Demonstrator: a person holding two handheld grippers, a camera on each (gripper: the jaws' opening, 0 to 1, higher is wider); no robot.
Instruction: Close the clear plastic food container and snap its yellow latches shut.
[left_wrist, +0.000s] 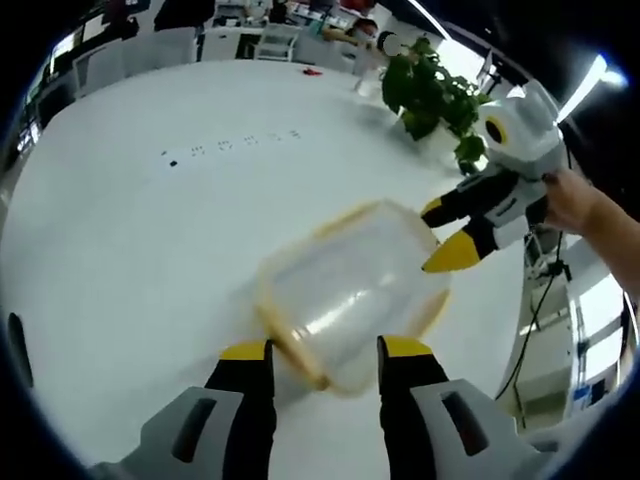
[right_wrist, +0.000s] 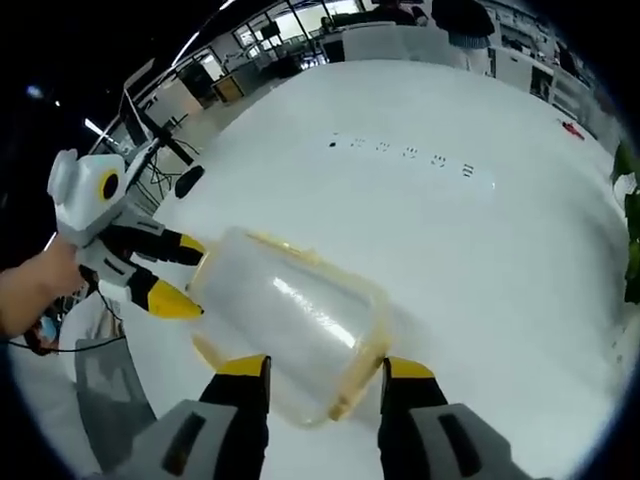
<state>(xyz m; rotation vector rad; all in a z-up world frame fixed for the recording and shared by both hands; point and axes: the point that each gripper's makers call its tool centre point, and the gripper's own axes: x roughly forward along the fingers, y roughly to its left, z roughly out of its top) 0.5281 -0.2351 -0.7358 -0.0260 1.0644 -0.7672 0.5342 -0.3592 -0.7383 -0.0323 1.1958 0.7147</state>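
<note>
While the clear container (left_wrist: 350, 290) lies at frame centre on the white table (left_wrist: 150, 220), its lid appears seated w/ yellow trim around the rim; latch status can't be confirmed (blur). Left gripper (left_wrist: 325, 350) is open, jaws straddling the near end w/o clamping. Right gripper (right_wrist: 325, 368) is also open, straddling the opposite end. Judgement: closing approx. done, latches likely remain.

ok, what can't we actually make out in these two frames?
- Latches: the container is motion-blurred in the left gripper view and hazy in the right gripper view, so latched or open is unreadable.
- Contact: whether the right hand-held gripper touches the container's far edge is lost in blur.
- Small dark marks on the table: too small to identify.
</note>
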